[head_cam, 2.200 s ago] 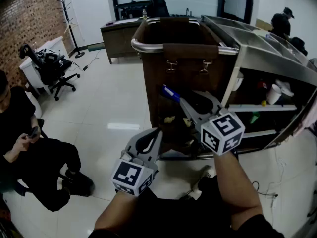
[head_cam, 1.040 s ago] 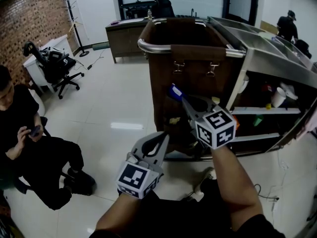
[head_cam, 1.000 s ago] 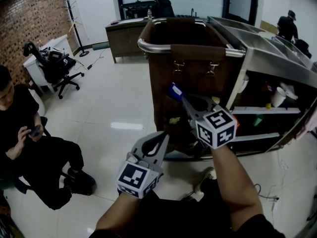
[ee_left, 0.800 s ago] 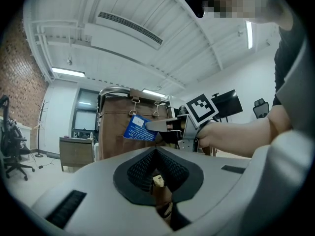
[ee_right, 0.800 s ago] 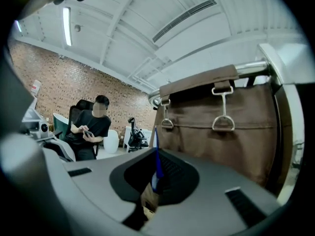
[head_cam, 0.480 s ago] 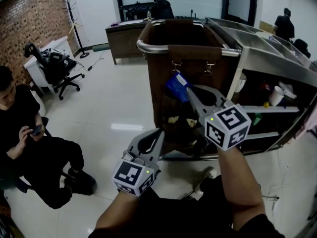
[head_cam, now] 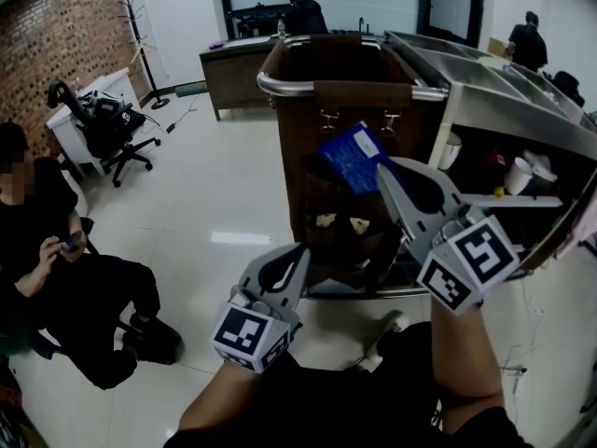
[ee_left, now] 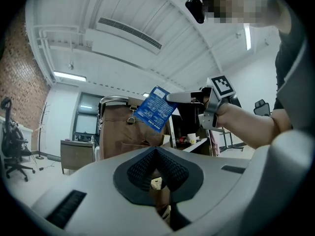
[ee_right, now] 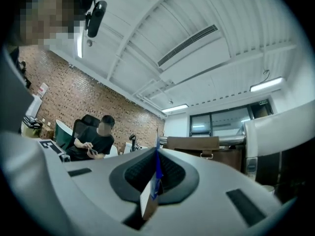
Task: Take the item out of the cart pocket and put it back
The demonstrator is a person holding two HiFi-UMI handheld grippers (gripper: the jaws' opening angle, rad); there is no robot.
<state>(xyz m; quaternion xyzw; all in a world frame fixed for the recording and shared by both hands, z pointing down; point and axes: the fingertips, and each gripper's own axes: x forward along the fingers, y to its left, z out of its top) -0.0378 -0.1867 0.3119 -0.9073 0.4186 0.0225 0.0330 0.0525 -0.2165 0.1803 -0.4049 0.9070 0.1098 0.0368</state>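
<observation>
Your right gripper [head_cam: 381, 167] is clamped narrowly on one edge of the blue packet [head_cam: 353, 157]. In the right gripper view the packet [ee_right: 155, 180] stands edge-on between the pads. You hold it up in front of the brown bag [head_cam: 347, 110] hanging on the cart [head_cam: 485, 91]. It is out of the pocket [head_cam: 340, 241] and above it, and two pale items lie in the pocket's mouth. Your left gripper [head_cam: 298, 250] sits lower and nearer to you, well apart from the packet. Its jaws are together with nothing between them.
</observation>
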